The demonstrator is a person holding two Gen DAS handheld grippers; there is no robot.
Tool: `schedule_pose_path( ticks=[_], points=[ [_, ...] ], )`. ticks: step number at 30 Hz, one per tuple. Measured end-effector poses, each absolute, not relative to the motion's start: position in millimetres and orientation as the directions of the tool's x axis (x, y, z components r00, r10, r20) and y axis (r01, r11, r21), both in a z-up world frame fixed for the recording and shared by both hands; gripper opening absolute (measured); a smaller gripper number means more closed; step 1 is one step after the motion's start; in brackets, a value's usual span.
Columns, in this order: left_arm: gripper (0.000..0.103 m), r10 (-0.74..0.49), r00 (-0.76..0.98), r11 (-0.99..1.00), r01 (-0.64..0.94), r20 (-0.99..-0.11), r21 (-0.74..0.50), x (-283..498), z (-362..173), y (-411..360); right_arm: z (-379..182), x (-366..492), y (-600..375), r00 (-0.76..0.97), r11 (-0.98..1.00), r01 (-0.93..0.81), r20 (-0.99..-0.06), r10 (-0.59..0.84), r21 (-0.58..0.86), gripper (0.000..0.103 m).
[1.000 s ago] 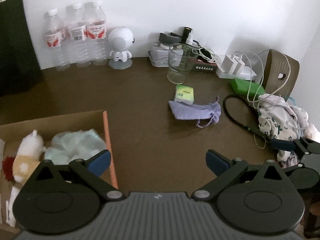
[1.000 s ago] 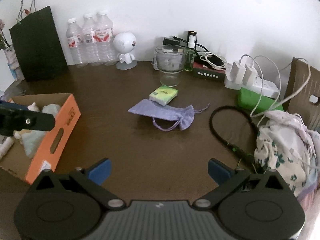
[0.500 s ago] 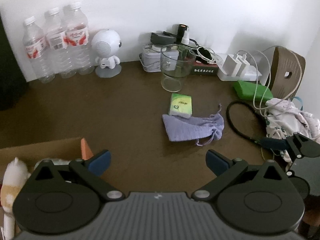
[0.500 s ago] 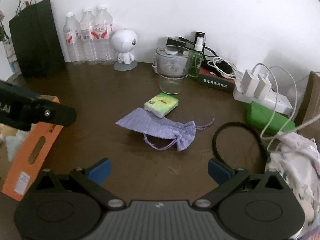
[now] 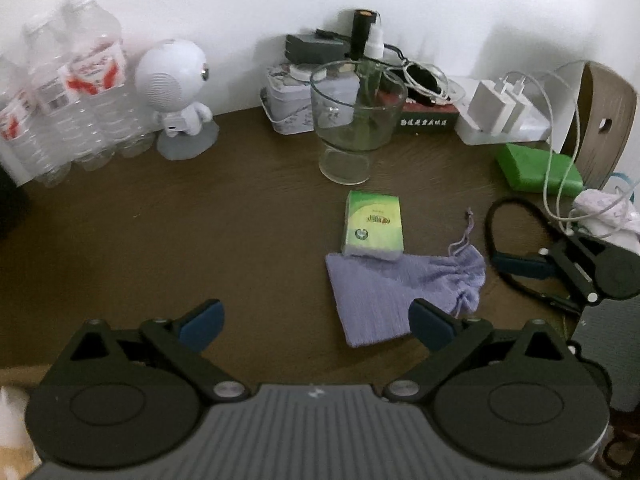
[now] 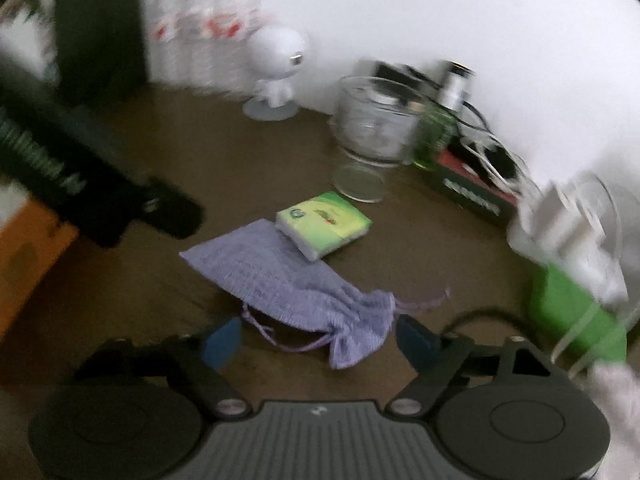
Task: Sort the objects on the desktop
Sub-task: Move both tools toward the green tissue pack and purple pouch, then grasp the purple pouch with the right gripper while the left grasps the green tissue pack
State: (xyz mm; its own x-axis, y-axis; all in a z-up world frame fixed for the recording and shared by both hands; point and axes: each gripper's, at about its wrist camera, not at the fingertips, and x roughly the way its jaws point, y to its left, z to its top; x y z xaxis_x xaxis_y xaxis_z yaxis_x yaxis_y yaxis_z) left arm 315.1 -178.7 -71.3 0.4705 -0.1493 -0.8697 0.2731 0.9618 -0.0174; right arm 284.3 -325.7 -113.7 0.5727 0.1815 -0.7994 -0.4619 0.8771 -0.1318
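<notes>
A lilac drawstring pouch [image 5: 396,292] lies flat on the brown desk, with a green tissue pack [image 5: 374,224] resting on its far edge. My left gripper [image 5: 316,322] is open and empty, just left of and before the pouch. My right gripper [image 6: 320,340] is open and empty, its tips on either side of the pouch's [image 6: 296,280] gathered mouth. The tissue pack [image 6: 324,224] lies beyond. The right gripper also shows in the left wrist view [image 5: 520,266] at the pouch's right. The right wrist view is blurred.
A glass jar [image 5: 356,120], a white robot figure [image 5: 174,92], water bottles [image 5: 68,92], a tin, chargers and a green box [image 5: 536,168] line the back wall. A black headband [image 5: 500,220] lies right. An orange cardboard box [image 6: 28,248] stands left.
Both grippers have moved forward and closer to the pouch. The left has swung right, away from the cardboard box. The right gripper's tips now flank the pouch's mouth.
</notes>
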Motion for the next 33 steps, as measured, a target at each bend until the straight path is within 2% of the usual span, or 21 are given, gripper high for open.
schedule_pose_path(
  ticks=[3,8,14,19,25,29,31,32,33],
  points=[
    [0.098,-0.141,0.453,0.957,0.291,-0.880,-0.004,329.0,-79.8,-184.4,-123.4,296.5,-321.9,0.561,0.839,-0.515,-0.810,0.172,-0.178,0.068],
    [0.091,-0.136,0.436,0.950,0.312,-0.890,0.008,346.8,-92.0,-189.7,-130.6,311.8,-327.8,0.560,0.827,-0.533,-0.807,0.188,-0.177,0.059],
    [0.091,-0.130,0.442,0.951,0.308,-0.887,0.014,362.3,-97.1,-188.3,-126.8,314.4,-333.8,0.603,0.828,-0.514,-0.781,0.164,-0.223,0.061],
    [0.091,-0.126,0.440,0.950,0.313,-0.889,0.020,367.0,-103.2,-190.2,-128.1,317.0,-342.4,0.560,0.878,-0.454,-0.815,0.149,-0.152,0.067],
    [0.091,-0.124,0.449,0.944,0.330,-0.885,0.035,370.3,-108.1,-194.9,-121.0,309.7,-374.5,0.488,0.967,-0.239,-0.851,0.196,0.086,0.067],
    [0.091,-0.125,0.462,0.936,0.347,-0.878,0.049,372.5,-109.6,-202.2,-116.0,292.4,-402.0,0.485,0.955,-0.033,-0.830,0.274,0.295,0.067],
    [0.091,-0.124,0.466,0.932,0.357,-0.876,0.058,373.3,-110.9,-205.9,-115.9,284.3,-411.7,0.500,0.914,0.072,-0.807,0.314,0.400,0.064],
    [0.091,-0.124,0.468,0.930,0.362,-0.875,0.061,373.6,-111.6,-207.8,-116.5,281.5,-414.8,0.509,0.886,0.116,-0.793,0.335,0.449,0.057],
    [0.091,-0.128,0.468,0.927,0.369,-0.874,0.062,373.9,-112.1,-209.7,-117.3,281.2,-415.1,0.518,0.864,0.145,-0.781,0.350,0.483,0.055]
  ],
)
